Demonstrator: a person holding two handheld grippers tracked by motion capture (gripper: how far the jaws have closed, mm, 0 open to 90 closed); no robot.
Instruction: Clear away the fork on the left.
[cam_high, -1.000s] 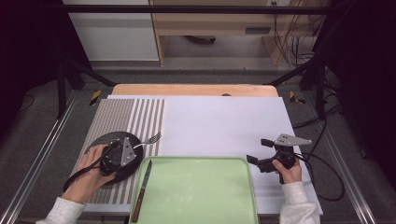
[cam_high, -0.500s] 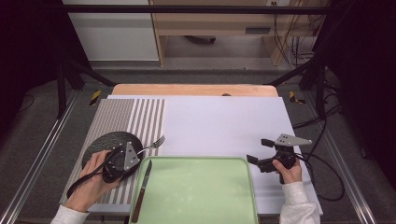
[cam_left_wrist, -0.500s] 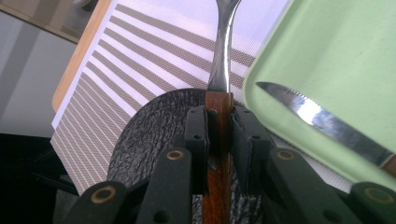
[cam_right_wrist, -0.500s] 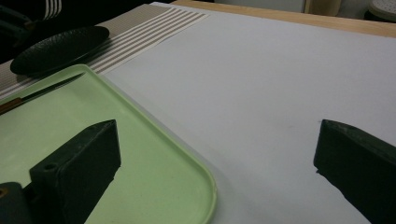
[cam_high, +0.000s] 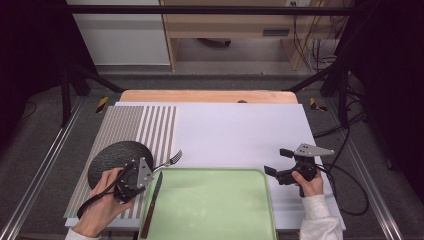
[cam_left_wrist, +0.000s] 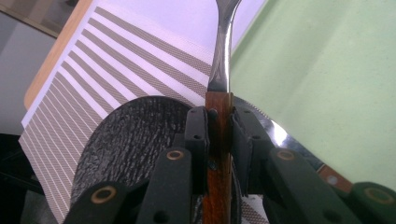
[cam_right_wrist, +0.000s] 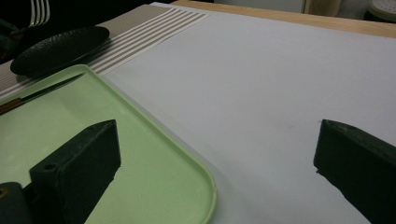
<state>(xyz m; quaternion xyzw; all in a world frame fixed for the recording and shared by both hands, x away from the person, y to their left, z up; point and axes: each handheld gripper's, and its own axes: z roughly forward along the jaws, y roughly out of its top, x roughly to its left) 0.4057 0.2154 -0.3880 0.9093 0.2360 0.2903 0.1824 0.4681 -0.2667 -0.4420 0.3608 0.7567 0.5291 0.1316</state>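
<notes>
Now my left gripper (cam_high: 134, 175) has its fingers clamped on the fork (cam_left_wrist: 223, 70), handle along them, tines pointing far-right beside the green tray (cam_high: 210, 210). My right gripper (cam_high: 284, 164) gapes wide, empty, right of the tray.

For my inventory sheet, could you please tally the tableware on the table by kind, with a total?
Fork: 1, held in the left tongs
Knife: 1, on the tray's left edge
Plate: 1, black
Tray: 1, green
Total: 4
</notes>
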